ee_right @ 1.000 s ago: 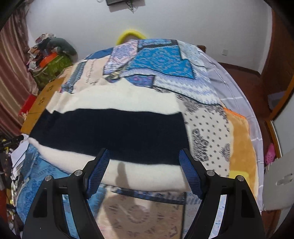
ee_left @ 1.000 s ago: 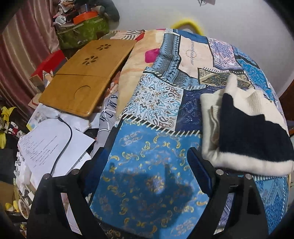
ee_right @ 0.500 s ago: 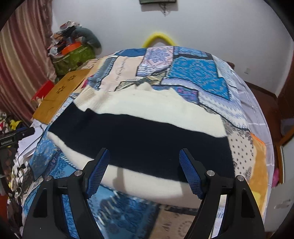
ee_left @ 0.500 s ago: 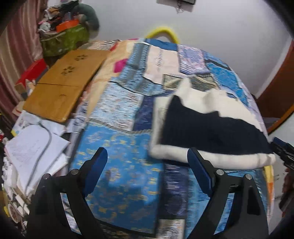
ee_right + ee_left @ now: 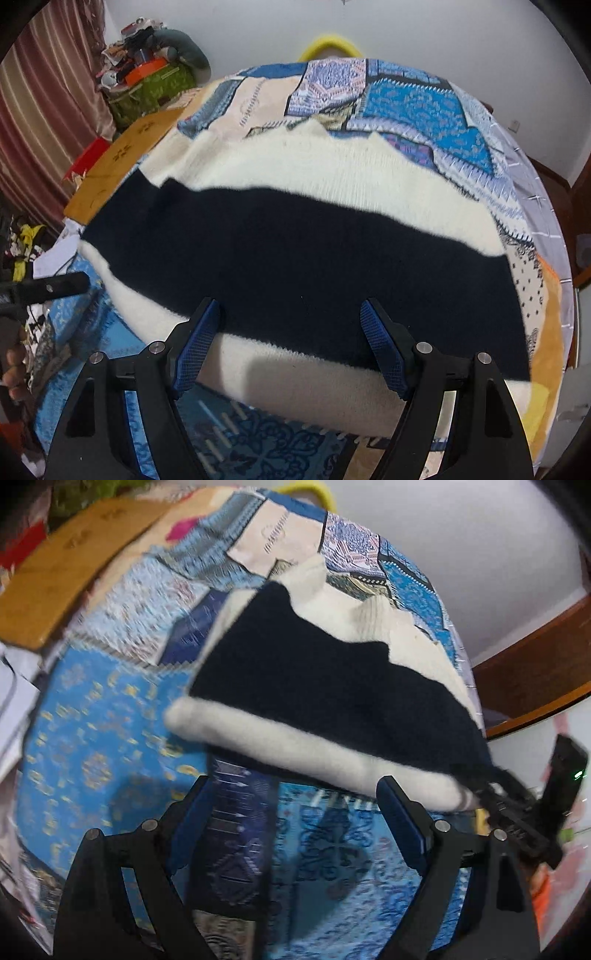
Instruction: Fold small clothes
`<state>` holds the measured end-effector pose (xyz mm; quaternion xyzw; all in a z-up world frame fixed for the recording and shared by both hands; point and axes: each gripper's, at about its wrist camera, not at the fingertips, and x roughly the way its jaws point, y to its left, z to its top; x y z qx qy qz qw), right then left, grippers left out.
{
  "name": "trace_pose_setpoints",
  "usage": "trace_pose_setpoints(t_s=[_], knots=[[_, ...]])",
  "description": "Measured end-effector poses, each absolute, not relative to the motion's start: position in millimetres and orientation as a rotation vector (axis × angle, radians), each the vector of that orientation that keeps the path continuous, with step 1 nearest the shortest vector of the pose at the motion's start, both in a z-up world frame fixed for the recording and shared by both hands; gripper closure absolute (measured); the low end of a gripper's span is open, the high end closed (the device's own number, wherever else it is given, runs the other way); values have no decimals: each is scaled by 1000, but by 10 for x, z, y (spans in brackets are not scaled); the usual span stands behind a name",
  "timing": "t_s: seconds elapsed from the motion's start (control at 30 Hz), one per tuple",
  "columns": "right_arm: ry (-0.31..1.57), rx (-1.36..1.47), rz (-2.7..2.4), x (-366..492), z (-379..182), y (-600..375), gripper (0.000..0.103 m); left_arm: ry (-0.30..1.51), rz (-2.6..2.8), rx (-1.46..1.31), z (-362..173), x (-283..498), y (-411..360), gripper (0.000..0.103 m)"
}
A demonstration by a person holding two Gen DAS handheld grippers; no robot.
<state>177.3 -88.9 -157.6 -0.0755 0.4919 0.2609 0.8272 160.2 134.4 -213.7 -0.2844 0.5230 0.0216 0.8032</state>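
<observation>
Left wrist view: the left gripper [image 5: 295, 805] hangs with jaws spread wide and empty over the patchwork bedspread [image 5: 92, 716], just short of the cream-and-navy sweater [image 5: 325, 686] lying flat. Right wrist view: the right gripper [image 5: 290, 339], also released, hovers over the sweater's [image 5: 295, 251] near hem.
</observation>
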Motion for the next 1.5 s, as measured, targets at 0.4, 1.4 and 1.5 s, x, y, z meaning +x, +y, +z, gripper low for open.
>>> trace_pose_setpoints(t_s=[0.4,1.4,1.5], knots=[[1047,-130,579,1780,-1613,-906,20,1161,-52,-842,-2355,1828,1431,14],[1026,-161,569,1741,-1515,-989,18,964,238,-661,-2399,2380,1748,69],[1018,-152,559,1730,-1477,-1048,18,937,258,-624,-2315,2306,1775,71]])
